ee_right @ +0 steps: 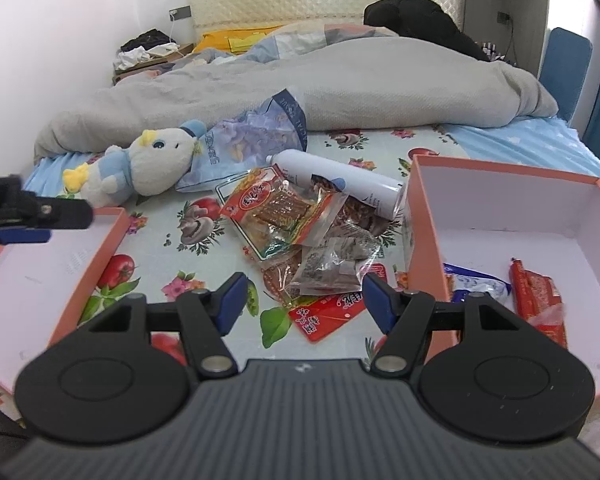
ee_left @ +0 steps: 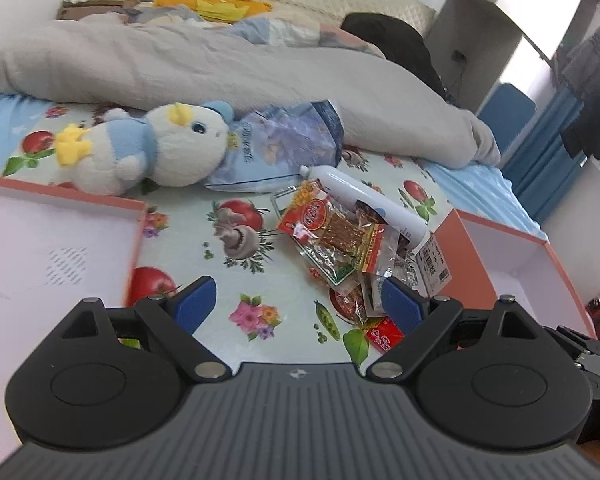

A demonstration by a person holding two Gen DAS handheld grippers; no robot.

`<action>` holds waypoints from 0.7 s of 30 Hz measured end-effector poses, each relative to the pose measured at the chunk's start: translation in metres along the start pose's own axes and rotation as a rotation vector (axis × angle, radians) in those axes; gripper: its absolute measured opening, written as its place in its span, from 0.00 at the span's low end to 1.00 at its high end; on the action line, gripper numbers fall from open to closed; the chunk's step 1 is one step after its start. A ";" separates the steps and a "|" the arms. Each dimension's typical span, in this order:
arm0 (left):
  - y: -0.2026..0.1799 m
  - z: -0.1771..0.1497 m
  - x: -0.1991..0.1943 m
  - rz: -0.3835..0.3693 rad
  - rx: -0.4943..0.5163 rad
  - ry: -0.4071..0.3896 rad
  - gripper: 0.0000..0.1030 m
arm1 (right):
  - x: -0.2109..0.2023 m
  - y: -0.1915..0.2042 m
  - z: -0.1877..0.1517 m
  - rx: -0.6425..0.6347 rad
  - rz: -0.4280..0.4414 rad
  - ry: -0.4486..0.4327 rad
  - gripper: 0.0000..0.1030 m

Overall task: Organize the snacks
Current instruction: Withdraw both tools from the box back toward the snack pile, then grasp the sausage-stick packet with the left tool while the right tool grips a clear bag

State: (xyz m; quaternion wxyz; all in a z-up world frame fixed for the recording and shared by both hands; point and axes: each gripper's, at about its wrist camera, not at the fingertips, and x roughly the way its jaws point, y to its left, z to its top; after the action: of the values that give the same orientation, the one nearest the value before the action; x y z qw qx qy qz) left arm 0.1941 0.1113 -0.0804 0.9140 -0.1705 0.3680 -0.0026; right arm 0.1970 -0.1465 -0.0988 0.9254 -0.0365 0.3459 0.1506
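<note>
A heap of snack packets (ee_left: 340,236) (ee_right: 288,216) lies on the patterned sheet between two orange-rimmed boxes. On top is a clear packet with a red label; a flat red packet (ee_right: 332,312) lies nearest me. Behind the heap rest a white can (ee_left: 364,200) (ee_right: 340,182) and a blue bag (ee_left: 276,144) (ee_right: 252,136). My left gripper (ee_left: 300,304) hangs open above the sheet, its right finger close to the heap's near edge. Over the red packet my right gripper (ee_right: 304,300) is open, nothing between its fingers. The left gripper's tip (ee_right: 40,210) shows above the left box.
The left box (ee_left: 52,248) (ee_right: 40,272) holds nothing visible. The right box (ee_left: 516,256) (ee_right: 512,216) contains a red packet (ee_right: 538,300) and a blue-white one (ee_right: 476,284). A plush duck (ee_left: 148,148) (ee_right: 140,164) lies behind the left box. A grey duvet (ee_right: 340,80) covers the far bed.
</note>
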 end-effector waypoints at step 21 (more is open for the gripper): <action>-0.035 0.055 0.187 -0.096 0.264 0.128 0.89 | 0.123 -0.012 0.002 -0.025 -0.045 0.051 0.65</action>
State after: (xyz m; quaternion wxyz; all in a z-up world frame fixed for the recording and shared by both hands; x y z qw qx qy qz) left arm 0.3710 0.0714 -0.1583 0.9019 -0.0657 0.4136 -0.1056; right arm 0.2897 -0.1262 -0.1779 0.9189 -0.0595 0.3665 0.1332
